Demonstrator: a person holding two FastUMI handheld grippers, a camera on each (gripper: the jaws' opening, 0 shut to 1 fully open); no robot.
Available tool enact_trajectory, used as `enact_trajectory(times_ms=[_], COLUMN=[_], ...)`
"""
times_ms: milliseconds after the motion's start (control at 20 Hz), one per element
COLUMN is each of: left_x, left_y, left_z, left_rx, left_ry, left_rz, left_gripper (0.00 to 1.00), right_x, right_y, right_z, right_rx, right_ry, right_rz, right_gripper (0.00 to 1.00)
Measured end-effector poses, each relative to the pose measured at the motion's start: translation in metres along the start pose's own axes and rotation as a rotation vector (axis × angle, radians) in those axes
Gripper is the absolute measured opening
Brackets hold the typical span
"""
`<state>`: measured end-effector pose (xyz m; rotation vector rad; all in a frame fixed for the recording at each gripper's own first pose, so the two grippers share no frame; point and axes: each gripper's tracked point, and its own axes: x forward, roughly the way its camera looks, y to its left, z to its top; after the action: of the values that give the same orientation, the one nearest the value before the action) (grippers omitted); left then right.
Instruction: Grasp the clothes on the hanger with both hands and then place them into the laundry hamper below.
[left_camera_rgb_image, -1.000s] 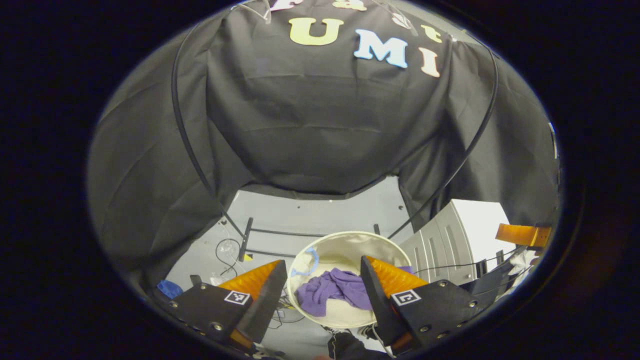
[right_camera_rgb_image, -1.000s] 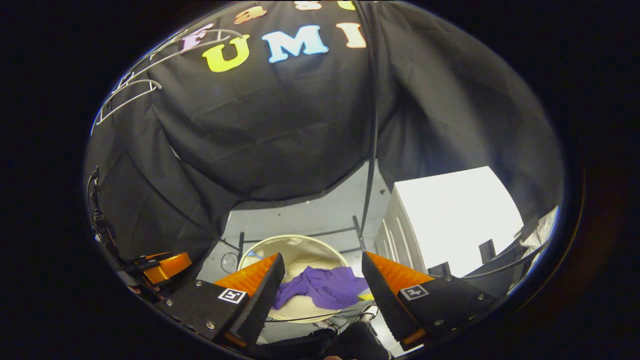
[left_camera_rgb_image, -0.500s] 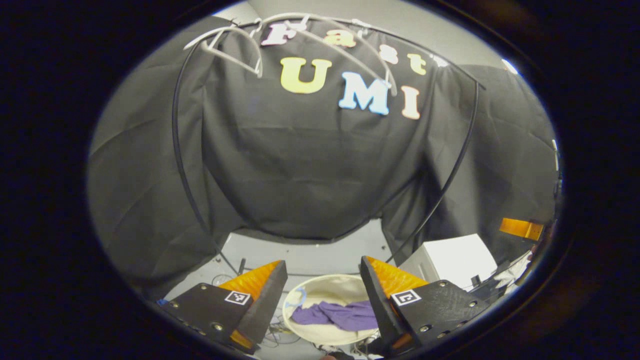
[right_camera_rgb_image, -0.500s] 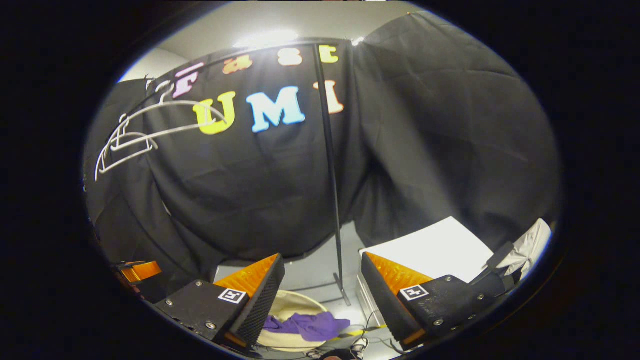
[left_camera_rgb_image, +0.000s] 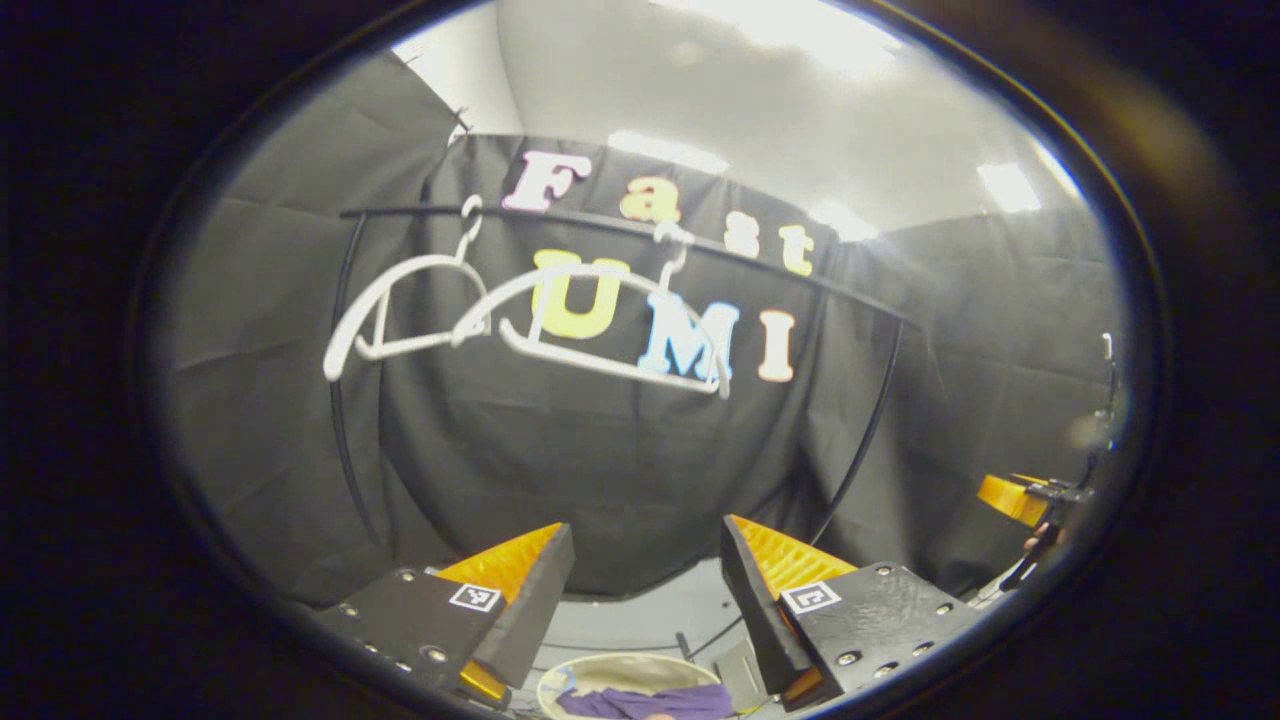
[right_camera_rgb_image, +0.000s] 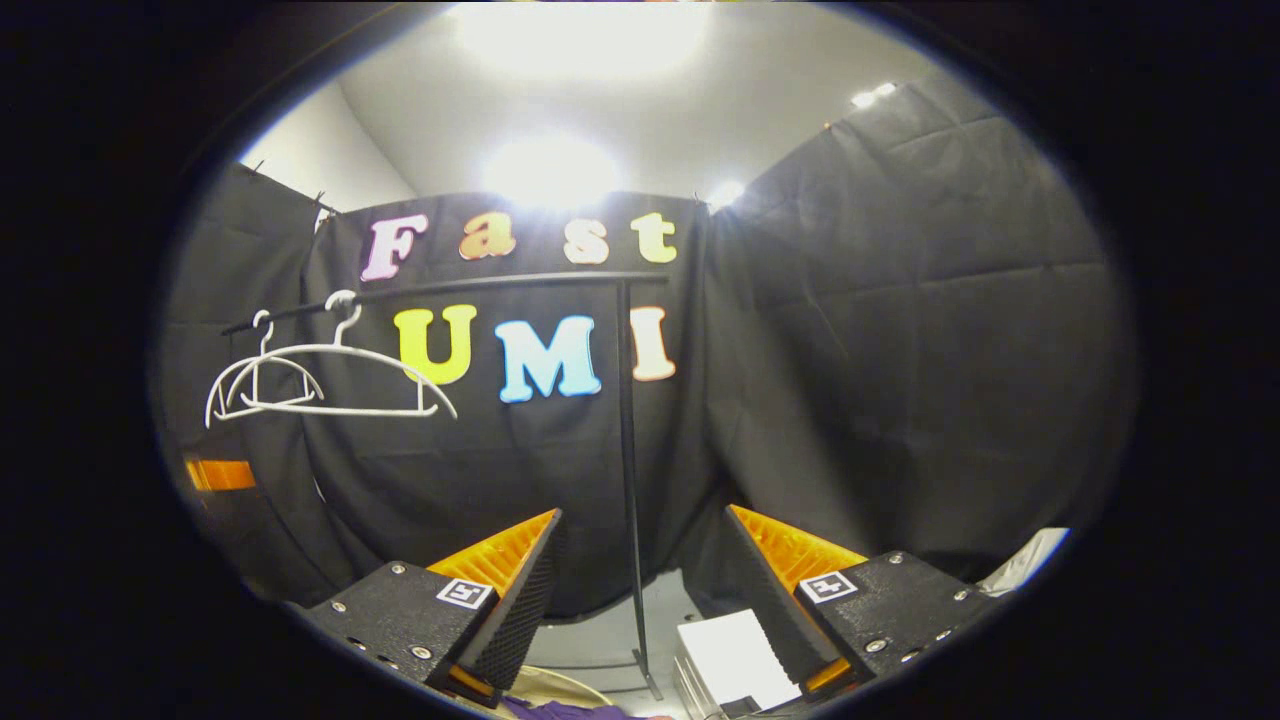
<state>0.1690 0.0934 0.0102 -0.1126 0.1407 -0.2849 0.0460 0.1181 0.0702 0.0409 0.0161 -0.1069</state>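
The black clothes rail (left_camera_rgb_image: 620, 225) is serving as the landmark, crossing in front of the booth's dark cloth wall. Two white hangers (left_camera_rgb_image: 590, 320) are hanging from the rail side by side, both bare; in the right gripper view the same hangers (right_camera_rgb_image: 330, 385) are sitting toward the rail's left end, well away from its upright post (right_camera_rgb_image: 630, 480). The laundry hamper (left_camera_rgb_image: 625, 675) is standing on the floor far beneath the rail, its pale rim showing at the bottom edge, and the purple clothes (left_camera_rgb_image: 650, 702) are lying inside it. The left gripper (left_camera_rgb_image: 645, 555) is holding its fingers spread wide with nothing between them, raised below the hangers. The right gripper (right_camera_rgb_image: 645, 545) is likewise gaping and carrying nothing, with the rail's post showing through the gap. A white box (right_camera_rgb_image: 730, 665) is sitting on the floor just right of the post's foot. The right gripper is also appearing far right of the rail in the left gripper view.
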Motion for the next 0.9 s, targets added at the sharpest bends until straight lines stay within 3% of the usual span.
enact_trajectory(times_ms=[200,250,300,500,650,900], left_x=[-0.033,-0.040,-0.047,-0.073,-0.087,-0.116], left_y=[-0.010,-0.012,-0.015,-0.031,-0.052,-0.071], left_z=[0.058,0.070,0.079,0.092,0.089,0.068], left_rx=[0.031,0.043,0.057,0.088,0.047,-0.108], left_ry=[-0.153,-0.186,-0.214,-0.276,-0.299,-0.319], left_rz=[0.041,0.061,0.085,0.152,0.164,0.230], left_gripper=[0.87,0.86,0.86,0.86,0.85,0.85], right_x=[-0.004,-0.006,-0.006,-0.002,0.004,0.011], right_y=[-0.028,-0.042,-0.054,-0.093,-0.119,-0.141], right_z=[0.043,0.052,0.061,0.069,0.065,0.056], right_rx=[0.016,0.008,0.001,0.027,0.048,0.005], right_ry=[-0.090,-0.116,-0.137,-0.156,-0.159,-0.149], right_rz=[0.020,0.018,0.014,0.022,0.029,0.115], right_gripper=[0.99,0.91,0.95,0.95,0.95,0.95])
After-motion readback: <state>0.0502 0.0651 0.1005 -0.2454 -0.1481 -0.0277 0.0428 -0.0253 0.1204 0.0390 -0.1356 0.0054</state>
